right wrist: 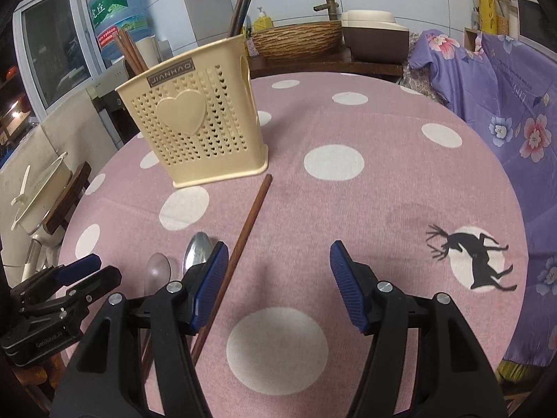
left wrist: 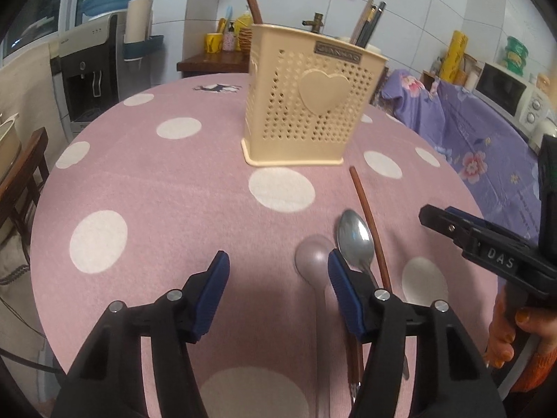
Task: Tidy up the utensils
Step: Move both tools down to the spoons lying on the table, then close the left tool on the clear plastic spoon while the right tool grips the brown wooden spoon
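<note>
A cream perforated utensil holder (left wrist: 306, 104) with a heart on its front stands on the pink dotted tablecloth (left wrist: 156, 191); it also shows in the right wrist view (right wrist: 198, 122). Chopsticks stick out of its top. On the cloth lie a steel spoon (left wrist: 355, 240), a pale plastic spoon (left wrist: 313, 257) and a brown chopstick (left wrist: 369, 223), side by side. My left gripper (left wrist: 278, 289) is open, with the plastic spoon between its fingers. My right gripper (right wrist: 278, 285) is open and empty, right of the chopstick (right wrist: 243, 244) and both spoons (right wrist: 198, 250).
The round table's edge curves close on all sides. A purple flowered cloth (right wrist: 504, 104) covers furniture to the right. A water dispenser (left wrist: 90, 69) stands at the far left, a sink counter with a woven basket (right wrist: 296, 40) behind the table.
</note>
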`<state>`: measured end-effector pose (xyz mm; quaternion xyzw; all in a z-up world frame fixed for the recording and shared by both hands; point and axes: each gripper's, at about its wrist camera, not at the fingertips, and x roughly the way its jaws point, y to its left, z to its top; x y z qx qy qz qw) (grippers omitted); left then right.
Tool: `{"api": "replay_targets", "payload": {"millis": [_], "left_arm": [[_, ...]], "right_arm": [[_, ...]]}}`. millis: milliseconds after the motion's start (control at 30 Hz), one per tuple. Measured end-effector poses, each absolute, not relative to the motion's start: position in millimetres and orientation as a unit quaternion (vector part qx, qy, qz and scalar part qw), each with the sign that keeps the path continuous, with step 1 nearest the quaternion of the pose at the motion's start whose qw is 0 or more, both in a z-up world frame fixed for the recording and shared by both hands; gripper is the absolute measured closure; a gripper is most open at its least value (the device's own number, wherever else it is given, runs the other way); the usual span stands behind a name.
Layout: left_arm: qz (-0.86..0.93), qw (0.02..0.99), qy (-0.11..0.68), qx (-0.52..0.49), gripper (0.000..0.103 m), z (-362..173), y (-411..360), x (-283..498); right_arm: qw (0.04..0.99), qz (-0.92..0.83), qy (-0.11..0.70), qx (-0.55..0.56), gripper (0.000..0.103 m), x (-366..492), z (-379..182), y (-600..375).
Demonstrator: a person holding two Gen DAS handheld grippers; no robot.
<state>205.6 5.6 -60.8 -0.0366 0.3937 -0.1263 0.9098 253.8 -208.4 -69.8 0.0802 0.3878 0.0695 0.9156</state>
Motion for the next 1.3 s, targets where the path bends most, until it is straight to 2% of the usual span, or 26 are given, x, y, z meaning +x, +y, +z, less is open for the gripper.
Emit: {"api": "replay_targets", "payload": {"millis": [333, 500, 900, 1100, 1300], "left_arm": [[-0.163, 0.889, 0.427, -0.008, 0.060, -77.1, -10.8, 189.0], [-0.172, 0.884, 0.435, 0.006, 0.064, -81.0, -18.5, 188.3], [-0.147, 0.887, 0.437, 0.027, 0.089, -83.9, -15.5, 196.3], [-0.131, 0.891, 0.435, 0.026, 0.090, -84.1, 2.3, 201.3], [-0.109, 0.894, 0.433, 0.022, 0.091, -83.4, 21.1, 210.1]], "right_arm": [[0.909, 0.076, 0.400, 0.086, 0.042, 250.0, -78.1, -204.2], [0.909, 0.076, 0.402, 0.086, 0.042, 249.0, -77.4, -203.7], [0.908, 0.090, 0.401, 0.078, 0.042, 244.4, -71.2, -193.8], [0.908, 0.111, 0.399, 0.067, 0.042, 238.4, -65.0, -177.7], [0.893, 0.170, 0.413, 0.052, 0.053, 226.5, -60.2, -144.2]]}}
